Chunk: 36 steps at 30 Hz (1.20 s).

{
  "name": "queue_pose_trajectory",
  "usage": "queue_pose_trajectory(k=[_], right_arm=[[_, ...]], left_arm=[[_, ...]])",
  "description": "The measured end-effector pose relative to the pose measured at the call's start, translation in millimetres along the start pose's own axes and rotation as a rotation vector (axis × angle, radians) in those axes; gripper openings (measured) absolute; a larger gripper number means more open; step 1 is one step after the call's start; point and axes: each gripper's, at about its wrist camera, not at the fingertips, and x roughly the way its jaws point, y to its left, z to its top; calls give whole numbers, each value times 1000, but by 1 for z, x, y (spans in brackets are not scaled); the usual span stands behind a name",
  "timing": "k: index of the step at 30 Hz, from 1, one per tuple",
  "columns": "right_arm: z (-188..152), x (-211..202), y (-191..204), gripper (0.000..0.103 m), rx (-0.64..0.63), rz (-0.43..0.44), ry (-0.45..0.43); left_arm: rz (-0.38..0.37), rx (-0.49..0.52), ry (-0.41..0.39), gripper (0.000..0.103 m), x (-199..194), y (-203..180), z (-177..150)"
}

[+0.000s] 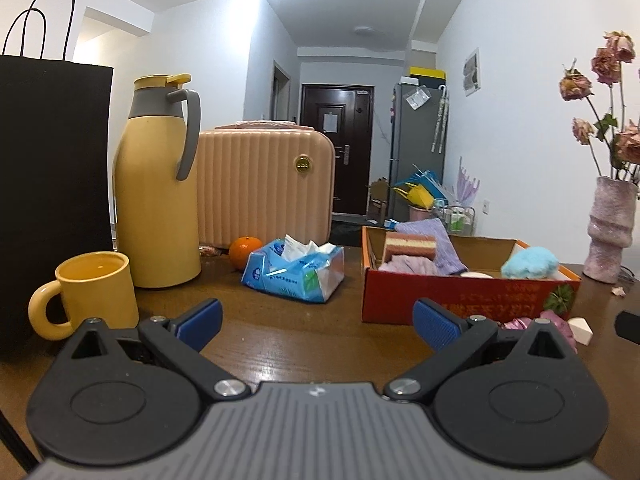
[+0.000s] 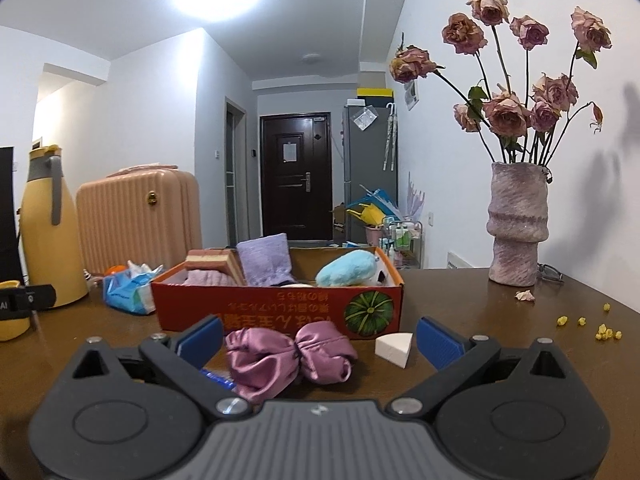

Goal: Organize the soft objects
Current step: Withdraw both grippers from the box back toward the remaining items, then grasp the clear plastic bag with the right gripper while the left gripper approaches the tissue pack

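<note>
A red cardboard box stands on the brown table, holding a striped sponge, a lilac cloth and a light blue plush. In front of the box lie a pink satin scrunchie and a white wedge sponge. My right gripper is open, low over the table, with the scrunchie lying between its blue pads. My left gripper is open and empty, left of the box.
A blue tissue pack, an orange, a yellow mug, a yellow thermos, a black bag and a pink case fill the left. A vase of dried roses stands right, with petals nearby.
</note>
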Motion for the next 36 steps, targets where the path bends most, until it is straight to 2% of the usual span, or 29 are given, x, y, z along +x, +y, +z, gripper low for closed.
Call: queue_pose_trajectory(k=[6,18,28,36], right_arm=[[-6,-13,10,103,-9,35,6],[-17,-24,46,103,-47,106,56],[-24,-18,79,103,-67,138,142],[-30,-1,96,101,-85,116,235]], left_arm=[[-28,16,26,103,-13,4,-7],[-30,29,60,103,-29,25,-19],[-33,-7,77,103,-39,55,-24],[-52,-44,83,103,-41,66,-23]])
